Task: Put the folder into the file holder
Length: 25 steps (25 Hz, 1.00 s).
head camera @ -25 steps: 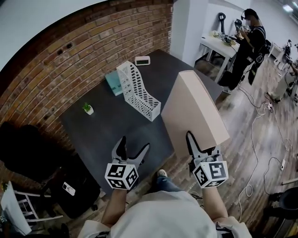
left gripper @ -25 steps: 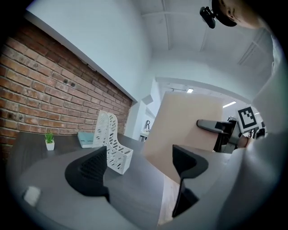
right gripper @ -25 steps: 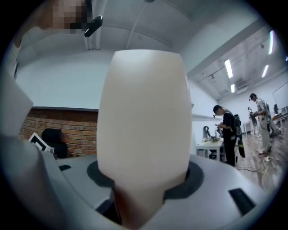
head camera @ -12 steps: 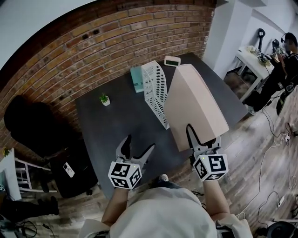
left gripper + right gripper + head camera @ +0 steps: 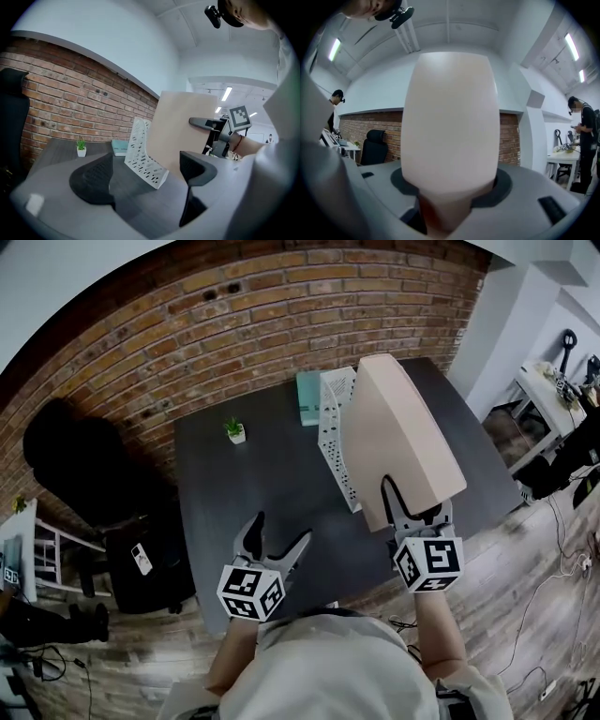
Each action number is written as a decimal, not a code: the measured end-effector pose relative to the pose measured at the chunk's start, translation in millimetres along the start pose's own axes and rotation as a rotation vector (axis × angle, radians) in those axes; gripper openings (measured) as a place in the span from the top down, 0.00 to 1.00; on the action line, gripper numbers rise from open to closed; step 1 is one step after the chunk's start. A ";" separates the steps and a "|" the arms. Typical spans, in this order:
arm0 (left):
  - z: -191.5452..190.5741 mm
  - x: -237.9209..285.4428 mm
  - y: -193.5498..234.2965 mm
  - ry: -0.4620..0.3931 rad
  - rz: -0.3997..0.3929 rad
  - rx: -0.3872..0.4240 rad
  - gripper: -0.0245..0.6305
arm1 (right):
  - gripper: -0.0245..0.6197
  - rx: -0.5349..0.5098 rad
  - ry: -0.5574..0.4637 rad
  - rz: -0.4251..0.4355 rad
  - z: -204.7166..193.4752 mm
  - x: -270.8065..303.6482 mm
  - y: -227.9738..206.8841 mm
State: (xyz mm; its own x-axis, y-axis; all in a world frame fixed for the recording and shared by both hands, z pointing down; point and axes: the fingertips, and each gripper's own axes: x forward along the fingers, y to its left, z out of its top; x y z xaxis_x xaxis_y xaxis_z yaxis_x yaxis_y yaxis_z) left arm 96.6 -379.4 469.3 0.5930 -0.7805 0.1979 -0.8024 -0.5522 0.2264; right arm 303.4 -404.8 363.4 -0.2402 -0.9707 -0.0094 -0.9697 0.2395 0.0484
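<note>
Transport step, folder aloft. Right gripper [image 5: 412,508] is clamped on the lower edge of the beige folder [image 5: 398,432], which stands upright above the right part of the dark table [image 5: 244,493]. The folder sits just beside the white perforated file holder [image 5: 335,442] and has not yet entered it. Left gripper [image 5: 281,527] hovers empty with jaws apart over the near table edge, pointing towards the holder. A teal book [image 5: 308,397] lies just behind the holder, and a small potted plant [image 5: 234,430] stands well to its left. The next move probably calls for bringing the folder over the holder's open top, lining its narrow edge up with the slot, and lowering it. The free gripper could steady the light holder against tipping or sliding.
</note>
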 end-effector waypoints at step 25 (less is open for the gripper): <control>7.9 23.9 39.9 -0.021 0.124 -0.022 0.29 | 0.55 0.000 0.083 0.095 -14.3 127.7 -9.3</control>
State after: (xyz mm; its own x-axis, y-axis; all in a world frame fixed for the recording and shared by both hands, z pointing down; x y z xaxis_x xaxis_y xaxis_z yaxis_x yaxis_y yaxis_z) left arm 78.2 -422.4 475.5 0.4875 -0.8486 0.2055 -0.8677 -0.4446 0.2224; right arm 282.4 -531.3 376.1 -0.3262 -0.9421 0.0781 -0.9428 0.3302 0.0451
